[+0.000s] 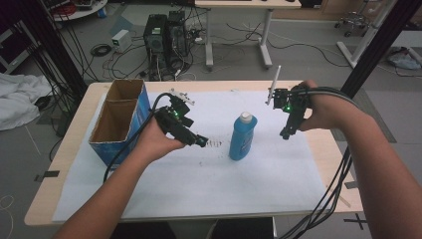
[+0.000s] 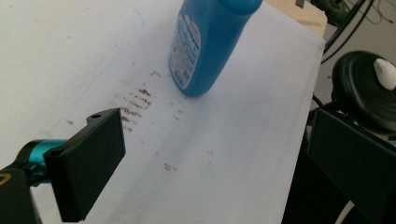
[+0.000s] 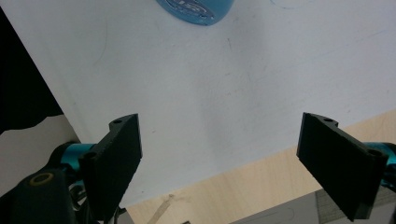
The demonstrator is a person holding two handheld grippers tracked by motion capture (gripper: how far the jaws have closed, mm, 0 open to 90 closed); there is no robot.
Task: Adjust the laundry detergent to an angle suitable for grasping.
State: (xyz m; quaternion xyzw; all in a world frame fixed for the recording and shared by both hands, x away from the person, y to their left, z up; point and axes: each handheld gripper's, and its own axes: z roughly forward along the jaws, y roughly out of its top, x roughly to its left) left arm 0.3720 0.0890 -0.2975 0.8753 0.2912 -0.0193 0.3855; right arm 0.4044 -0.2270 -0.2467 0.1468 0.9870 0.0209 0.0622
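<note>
- I am holding my left hand-held gripper (image 1: 201,141) low over the white paper sheet (image 1: 199,189) that is covering the light wooden table (image 1: 69,144); it is pointing toward the tall blue plastic bottle with a white cap (image 1: 243,137) and stopping short of it; its jaws are standing wide apart in the left gripper view, with bare paper showing between them and nothing gripped.
- I am keeping my right hand-held gripper (image 1: 285,133) raised on the far side of that bottle, tilted downward; its jaws are gaping wide in the right gripper view and gripping nothing; between them the white sheet and the table's edge are lying below.
- The blue bottle is standing upright near the middle of the sheet, between my two grippers and touching neither; in the left gripper view its printed label (image 2: 186,51) is facing the camera; in the right gripper view its blue body is peeking in at the top edge (image 3: 196,9).
- A patch of small brown marks (image 1: 214,143) is lying on the paper just beside the bottle, on my left gripper's side.
- An open blue cardboard box (image 1: 122,119) is sitting at the left end of the table, well apart from the bottle.
</note>
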